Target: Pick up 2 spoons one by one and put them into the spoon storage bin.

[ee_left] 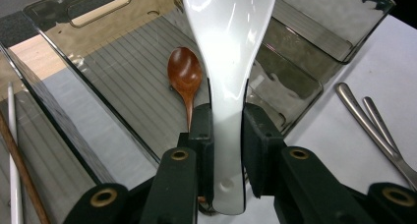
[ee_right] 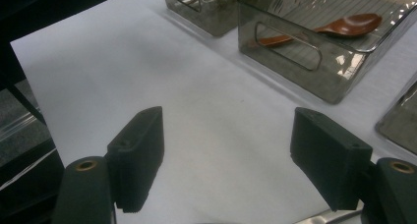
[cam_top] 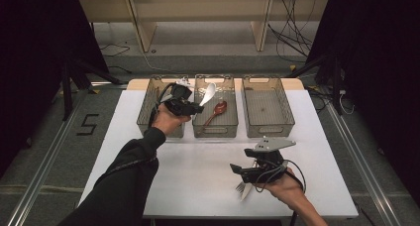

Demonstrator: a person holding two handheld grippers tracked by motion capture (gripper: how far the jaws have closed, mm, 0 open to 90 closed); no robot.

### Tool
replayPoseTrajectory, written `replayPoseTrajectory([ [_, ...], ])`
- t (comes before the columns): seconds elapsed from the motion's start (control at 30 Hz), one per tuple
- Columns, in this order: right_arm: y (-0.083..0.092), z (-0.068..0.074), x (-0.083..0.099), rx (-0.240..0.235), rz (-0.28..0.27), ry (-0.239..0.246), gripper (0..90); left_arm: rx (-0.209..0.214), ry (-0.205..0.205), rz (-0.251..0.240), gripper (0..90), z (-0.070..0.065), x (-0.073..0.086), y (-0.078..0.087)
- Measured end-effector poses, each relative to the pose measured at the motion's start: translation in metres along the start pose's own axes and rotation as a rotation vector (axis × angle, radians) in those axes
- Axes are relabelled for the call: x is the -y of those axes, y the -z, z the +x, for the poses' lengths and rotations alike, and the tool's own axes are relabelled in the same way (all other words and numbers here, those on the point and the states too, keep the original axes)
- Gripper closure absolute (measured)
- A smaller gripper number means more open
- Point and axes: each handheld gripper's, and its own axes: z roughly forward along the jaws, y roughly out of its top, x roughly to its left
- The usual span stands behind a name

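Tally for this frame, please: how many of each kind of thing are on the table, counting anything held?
Bins: 3
Spoons: 2, the white spoon in the left gripper and the wooden spoon in the middle bin
Chopsticks in the left bin: 2 in sight
Metal utensils on the table: 2
Total: 9

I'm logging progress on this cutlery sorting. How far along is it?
Done: a wooden spoon lies in the middle bin.
In hand: the left gripper holds a white ceramic spoon above that bin.
Left: a fork lies on the table beside the open right gripper.
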Motion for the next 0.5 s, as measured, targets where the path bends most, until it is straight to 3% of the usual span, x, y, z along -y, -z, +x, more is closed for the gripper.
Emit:
replayPoseTrajectory([
  [0.5, 0.001, 0.001, 0.000, -0.002, -0.003, 0.003, 29.8, -0.017, 0.031, 0.023, 75.0, 0.005, -0.001, -0.020],
])
